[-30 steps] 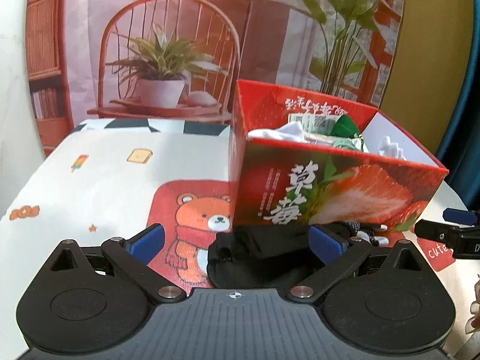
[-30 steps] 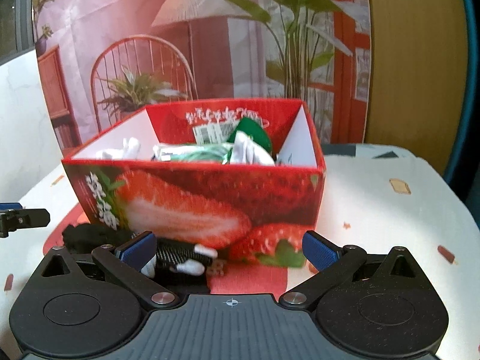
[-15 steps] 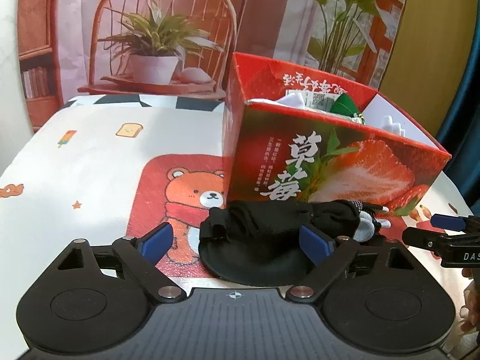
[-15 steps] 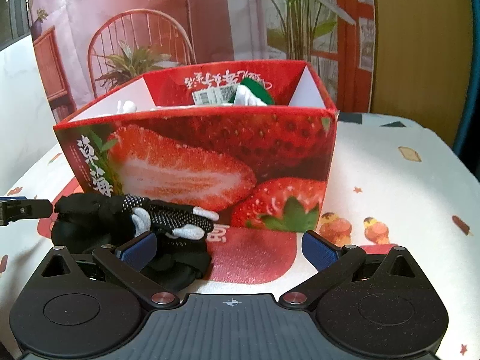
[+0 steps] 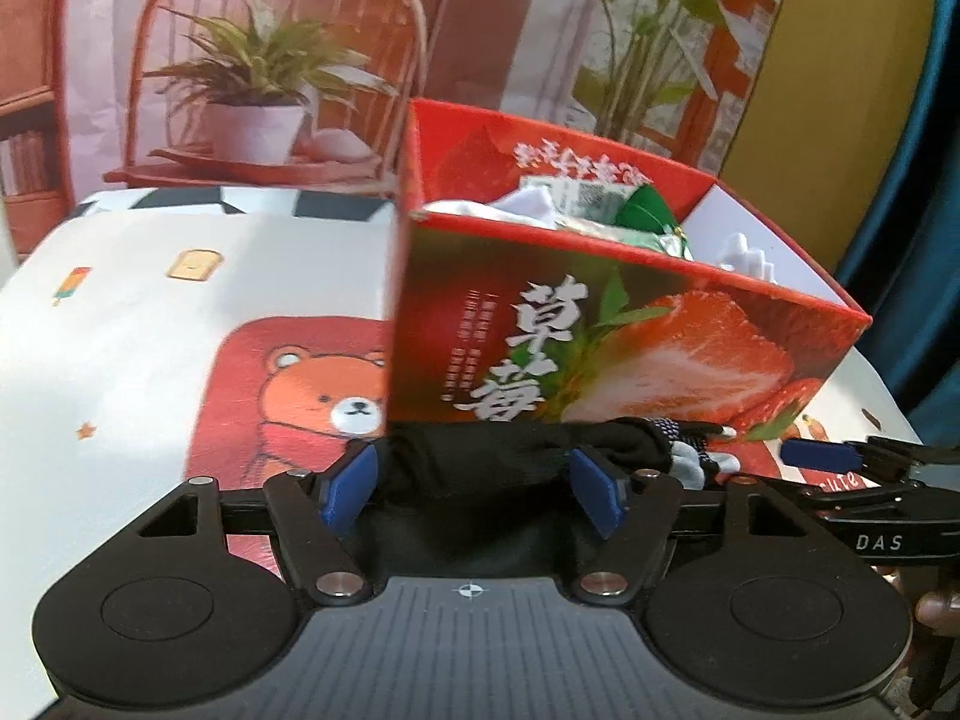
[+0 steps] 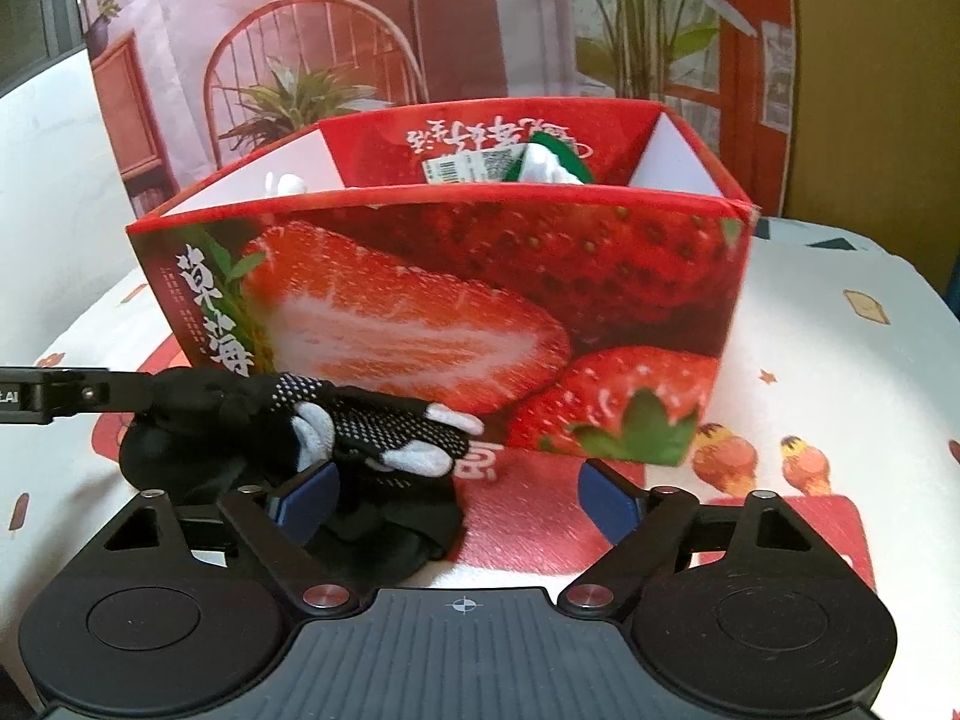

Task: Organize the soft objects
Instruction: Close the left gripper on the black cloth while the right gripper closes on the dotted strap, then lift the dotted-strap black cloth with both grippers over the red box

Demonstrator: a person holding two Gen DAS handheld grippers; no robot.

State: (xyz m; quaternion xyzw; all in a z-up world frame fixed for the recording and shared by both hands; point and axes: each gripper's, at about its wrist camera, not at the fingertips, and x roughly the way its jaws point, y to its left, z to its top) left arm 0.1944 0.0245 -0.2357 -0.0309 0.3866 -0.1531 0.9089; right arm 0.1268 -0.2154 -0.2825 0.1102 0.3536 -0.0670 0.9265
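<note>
Two grippers work on one heap: a black cloth (image 5: 480, 480) with a dotted black-and-white glove (image 6: 384, 429) lying over its right end, both on the table (image 5: 120, 360) just in front of the box (image 5: 630, 360).

From the left wrist view, the left gripper (image 5: 474, 489) straddles the cloth's thick middle, its jaws closing with the fabric between the blue pads (image 5: 348, 486); the pads stand beside the fabric and I cannot tell that they are pressing it. My reading is that it takes the bulk so that the soft cloth lifts as one bundle.

The right gripper (image 6: 459, 501) is closing too. Its left pad is at the edge of the glove and cloth, its right pad over the bare red mat (image 6: 528, 516), so it holds nothing so far. It seems placed to catch the loose glove end, which might otherwise trail or slip off.

Behind them the box stands open-topped, with white and green soft things (image 5: 600, 210) already inside; it looks like the heap's destination, close enough for a short lift over the front wall.
</note>
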